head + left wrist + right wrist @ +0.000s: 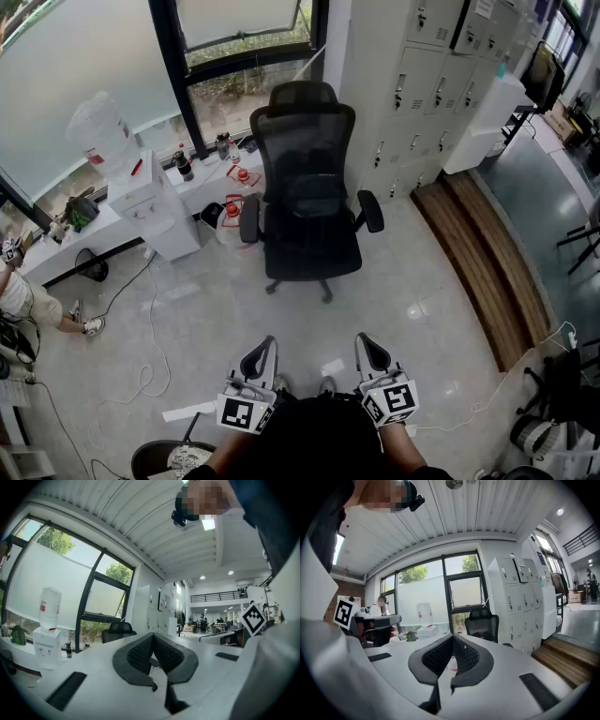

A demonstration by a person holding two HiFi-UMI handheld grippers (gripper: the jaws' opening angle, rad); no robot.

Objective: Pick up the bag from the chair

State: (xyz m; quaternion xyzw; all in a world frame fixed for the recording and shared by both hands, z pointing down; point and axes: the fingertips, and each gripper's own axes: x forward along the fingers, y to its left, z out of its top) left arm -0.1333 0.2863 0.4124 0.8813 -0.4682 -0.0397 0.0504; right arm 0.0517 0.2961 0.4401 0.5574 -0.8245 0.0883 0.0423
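Note:
A black mesh office chair (305, 187) stands on the floor ahead of me, in front of the window. A dark rounded shape (314, 199) rests at the seat back; I cannot tell it apart from the chair's own black parts. The left gripper (260, 354) and right gripper (371, 351) are held low, close to my body, well short of the chair. Both are shut with nothing between the pads. The chair (117, 631) appears far off past the left gripper (153, 641), and the chair (483, 624) likewise beyond the right gripper (453, 644).
A water dispenser (141, 197) stands left of the chair, with jugs (232, 220) and bottles beside it. White lockers (422, 84) fill the back right, with a wooden step (487, 262) along them. Cables (150, 328) trail over the floor at left, near a seated person (28, 300).

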